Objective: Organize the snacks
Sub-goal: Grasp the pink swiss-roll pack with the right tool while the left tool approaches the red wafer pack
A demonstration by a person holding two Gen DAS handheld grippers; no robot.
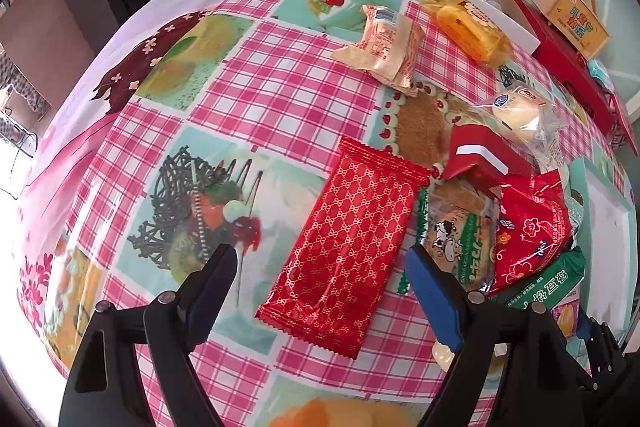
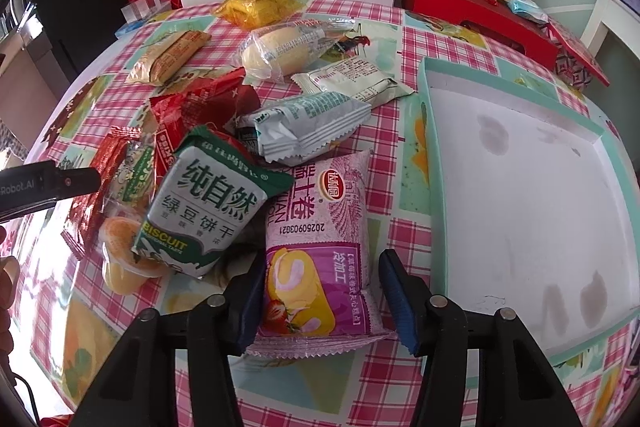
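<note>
On the checked cloth [image 1: 280,83] w/ dessert prints, snacks lie in a loose heap. My left gripper [image 1: 320,267] hangs over a red foil pack [image 1: 348,239], jaws spread wide, one finger on each side of it, not gripping; can't tell if the pads touch the wrapper. Right of that pack: cow-print biscuit [image 1: 456,239], red flower bag [image 1: 528,231], small red box [image 1: 480,157], and further off a bun in clear wrap [image 1: 520,115].

My right gripper [image 2: 320,287] has jaws spread too, straddling the near end of a purple roll-cake pack [image 2: 320,227]; left pad looks right against it, right pad just apart. Left of it a green biscuit pack [image 2: 208,211] leans on the heap, w/ a jelly cup [image 2: 120,259] beside. Far side: grey-white packs [image 2: 304,123], yellow bag [image 2: 256,7]. Teal-rimmed tray [image 2: 430,131] sits right, just beside the purple pack.
</note>
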